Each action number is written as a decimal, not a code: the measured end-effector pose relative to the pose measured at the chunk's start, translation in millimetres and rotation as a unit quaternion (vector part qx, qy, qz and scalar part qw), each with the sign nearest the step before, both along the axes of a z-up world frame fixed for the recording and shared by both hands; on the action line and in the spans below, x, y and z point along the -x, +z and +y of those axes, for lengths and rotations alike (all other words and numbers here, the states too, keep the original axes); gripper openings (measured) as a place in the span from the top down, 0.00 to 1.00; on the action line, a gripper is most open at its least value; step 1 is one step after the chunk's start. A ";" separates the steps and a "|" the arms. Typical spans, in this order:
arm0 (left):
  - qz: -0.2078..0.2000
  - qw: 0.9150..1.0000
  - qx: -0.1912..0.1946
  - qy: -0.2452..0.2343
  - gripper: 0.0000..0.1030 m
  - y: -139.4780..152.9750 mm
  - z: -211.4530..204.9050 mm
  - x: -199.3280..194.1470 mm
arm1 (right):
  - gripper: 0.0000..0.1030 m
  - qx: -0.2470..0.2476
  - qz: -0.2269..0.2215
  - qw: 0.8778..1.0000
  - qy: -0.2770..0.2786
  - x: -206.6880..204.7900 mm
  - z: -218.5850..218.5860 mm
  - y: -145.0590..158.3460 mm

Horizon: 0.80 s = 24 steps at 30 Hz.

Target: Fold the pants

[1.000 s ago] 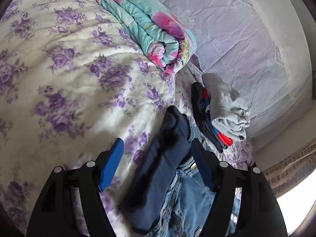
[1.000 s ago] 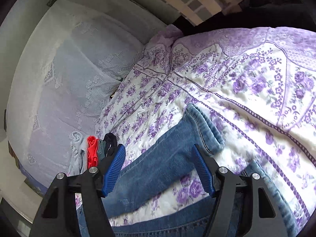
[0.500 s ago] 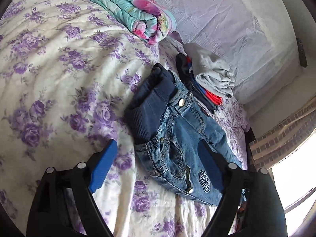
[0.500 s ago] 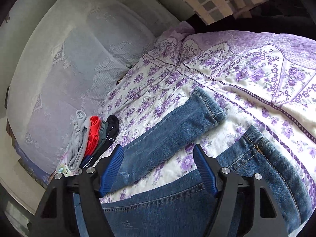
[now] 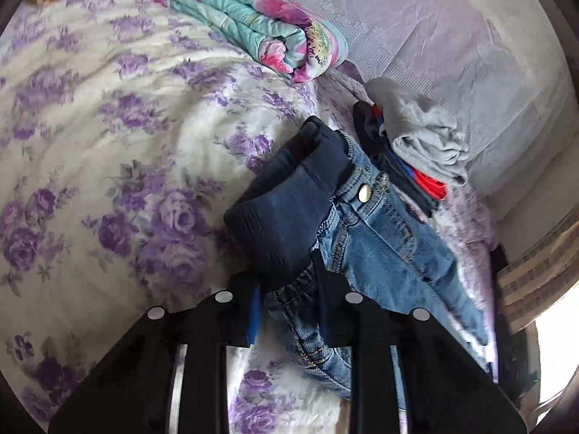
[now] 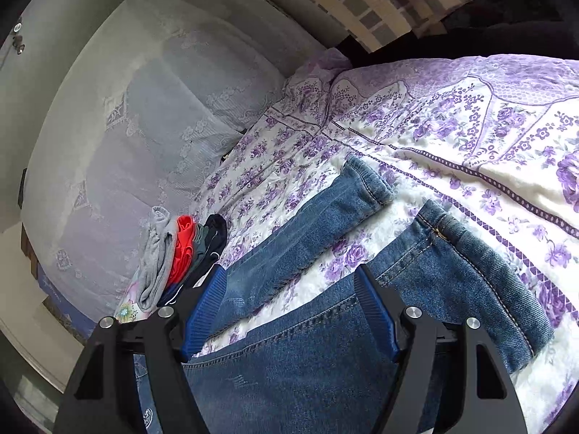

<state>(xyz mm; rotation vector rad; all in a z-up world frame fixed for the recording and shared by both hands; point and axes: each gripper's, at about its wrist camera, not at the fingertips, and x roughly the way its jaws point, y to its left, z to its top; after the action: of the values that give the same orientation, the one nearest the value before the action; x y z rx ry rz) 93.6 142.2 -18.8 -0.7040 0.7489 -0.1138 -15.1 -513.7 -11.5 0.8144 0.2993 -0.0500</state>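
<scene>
Blue jeans with a dark navy knit waistband lie on a purple-flowered bedspread. My left gripper has closed on the waist edge of the jeans, denim bunched between its blue pads. In the right wrist view the two legs stretch away, cuffs at the far end. My right gripper is open, its jaws standing wide over the nearer leg, pads just above the denim.
A stack of folded clothes, grey on top with red and dark items, lies beside the jeans by the lace-covered headboard; it also shows in the right wrist view. A rolled teal and pink blanket lies further back.
My left gripper came down onto the waist and shut on it, from wide open before. My right gripper moved along the legs toward the nearer one and stays open.
</scene>
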 end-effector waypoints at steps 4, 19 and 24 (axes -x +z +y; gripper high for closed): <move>-0.019 1.000 0.019 -0.001 0.82 8.4 7.0 27.0 | 0.29 -0.004 0.001 1.000 0.005 1.8 -0.2 1.3; -0.034 0.999 -0.023 0.025 0.77 -4.8 19.9 84.8 | 0.28 0.003 0.106 0.994 0.038 99.1 -14.1 -13.2; -0.038 0.999 -0.030 0.024 0.74 -3.5 19.1 84.4 | 0.36 0.042 0.129 0.990 0.041 65.1 -7.0 -20.2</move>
<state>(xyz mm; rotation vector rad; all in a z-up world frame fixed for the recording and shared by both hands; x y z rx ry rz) 9.2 161.3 -22.3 -0.6560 0.6591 -0.0745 -80.3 -520.7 -31.6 0.7109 0.5715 -0.0910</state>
